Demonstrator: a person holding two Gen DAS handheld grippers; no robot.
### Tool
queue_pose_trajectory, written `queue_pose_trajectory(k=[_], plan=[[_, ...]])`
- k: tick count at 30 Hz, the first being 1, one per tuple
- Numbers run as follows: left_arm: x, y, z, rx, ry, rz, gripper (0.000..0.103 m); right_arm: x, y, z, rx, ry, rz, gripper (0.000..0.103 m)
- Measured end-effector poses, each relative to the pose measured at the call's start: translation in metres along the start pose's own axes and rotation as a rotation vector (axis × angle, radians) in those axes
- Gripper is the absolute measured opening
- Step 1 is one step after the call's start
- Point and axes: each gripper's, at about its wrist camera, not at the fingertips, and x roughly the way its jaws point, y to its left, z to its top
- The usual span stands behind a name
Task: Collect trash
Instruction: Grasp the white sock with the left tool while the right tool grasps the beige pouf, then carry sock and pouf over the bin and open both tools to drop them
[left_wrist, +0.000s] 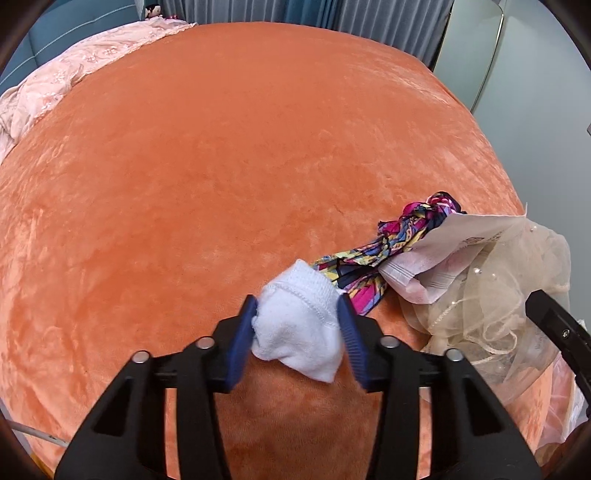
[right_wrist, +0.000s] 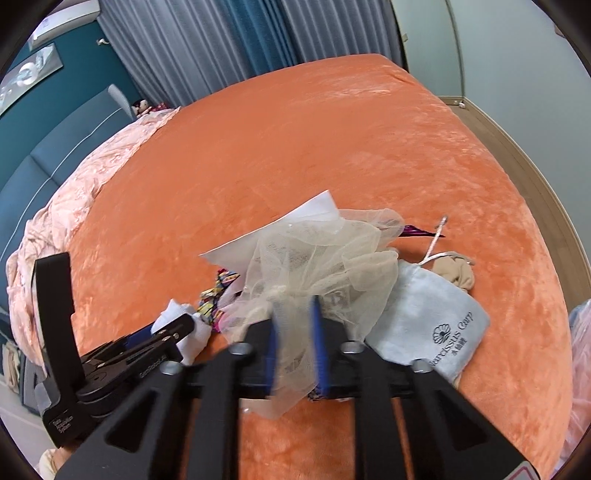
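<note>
A small pile of litter lies near the front edge of the orange bed (left_wrist: 221, 147). My left gripper (left_wrist: 297, 306) is shut on a white sock (left_wrist: 295, 332), blue pads pressing both its sides. Behind the sock lie a multicoloured cloth (left_wrist: 373, 258) and a white plastic packet (left_wrist: 461, 232). In the right wrist view, my right gripper (right_wrist: 295, 306) is shut on a bunch of cream tulle netting (right_wrist: 325, 251), which hangs down between its pads. The left gripper (right_wrist: 177, 328) with the sock (right_wrist: 192, 332) shows at that view's lower left.
A grey drawstring pouch (right_wrist: 428, 317) with printed lettering and a beige cloth (right_wrist: 456, 273) lie right of the netting. A pink quilt (right_wrist: 74, 192) is bunched along the bed's far left. Curtains (right_wrist: 221, 44) and a blue headboard stand behind the bed.
</note>
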Motion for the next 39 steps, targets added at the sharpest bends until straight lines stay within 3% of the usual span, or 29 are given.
queue_pose_trajectory(k=[2, 4, 16, 29, 39], plan=[[-0.007, 0.000, 0.000, -0.007, -0.005, -0.006, 0.028, -0.008, 0.003, 0.000, -0.005, -0.013, 0.011, 0.003], [-0.016, -0.003, -0.001, -0.005, -0.016, -0.002, 0.025, -0.021, 0.007, 0.002, -0.005, -0.039, 0.031, 0.003], [-0.123, -0.061, -0.012, 0.076, -0.144, -0.086, 0.024, -0.150, 0.013, 0.025, -0.013, -0.266, 0.114, 0.003], [-0.225, -0.169, -0.033, 0.261, -0.260, -0.262, 0.024, -0.298, -0.051, 0.027, 0.030, -0.542, 0.018, 0.002], [-0.265, -0.258, -0.062, 0.439, -0.297, -0.349, 0.024, -0.359, -0.137, 0.003, 0.145, -0.618, -0.108, 0.002]])
